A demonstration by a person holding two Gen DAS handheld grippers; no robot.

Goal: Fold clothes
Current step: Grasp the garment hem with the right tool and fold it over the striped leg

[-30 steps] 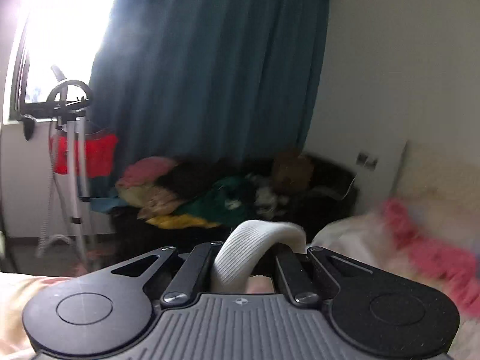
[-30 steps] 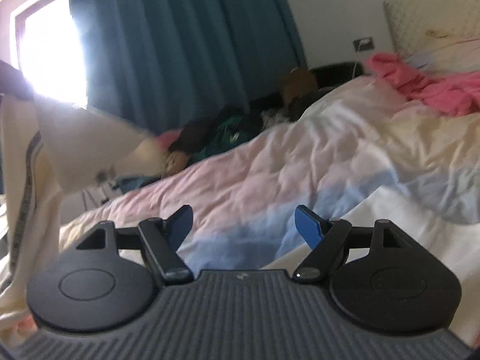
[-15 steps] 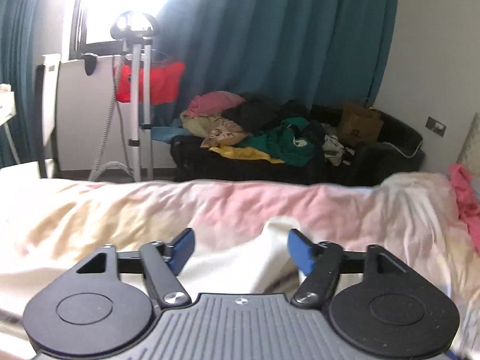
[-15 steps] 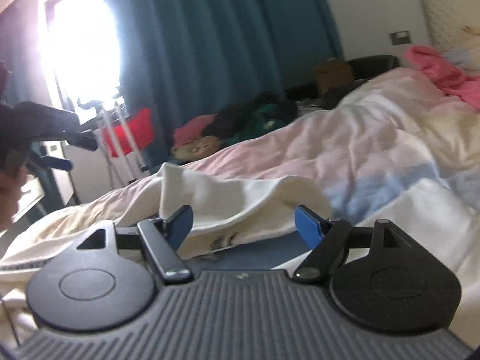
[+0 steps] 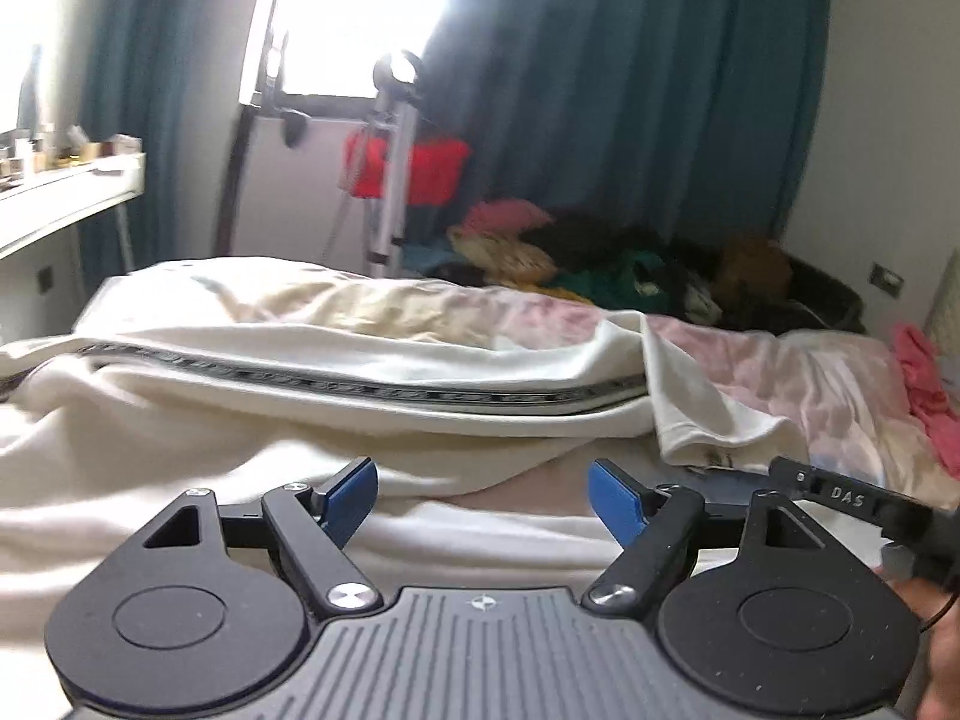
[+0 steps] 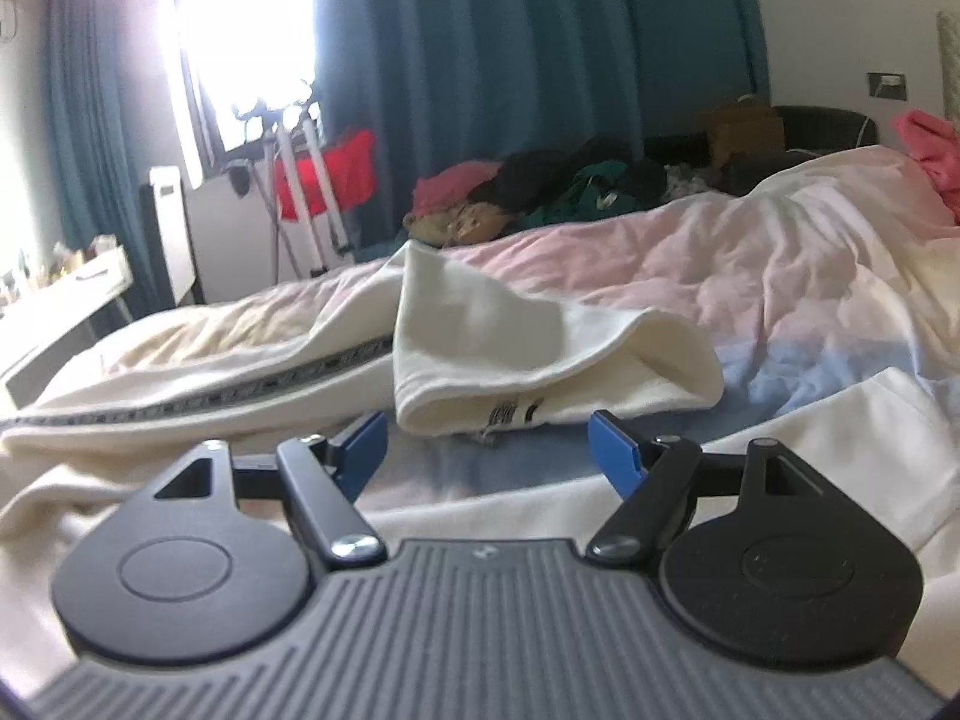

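While the cream garment (image 5: 336, 360) lay folded across the frame's middle on the bed (image 5: 810, 372) | left claw (image 5: 483, 495) was opening, nothing between its jaws | right claw (image 6: 486, 447) stood wide, empty, just below the hem (image 6: 480, 414) | advice: pinch both layers at the fold's ends, lift evenly.

Home bedroom: bed (image 5: 780, 372), curtains (image 6: 480, 60), laundry heap (image 6: 540, 186).
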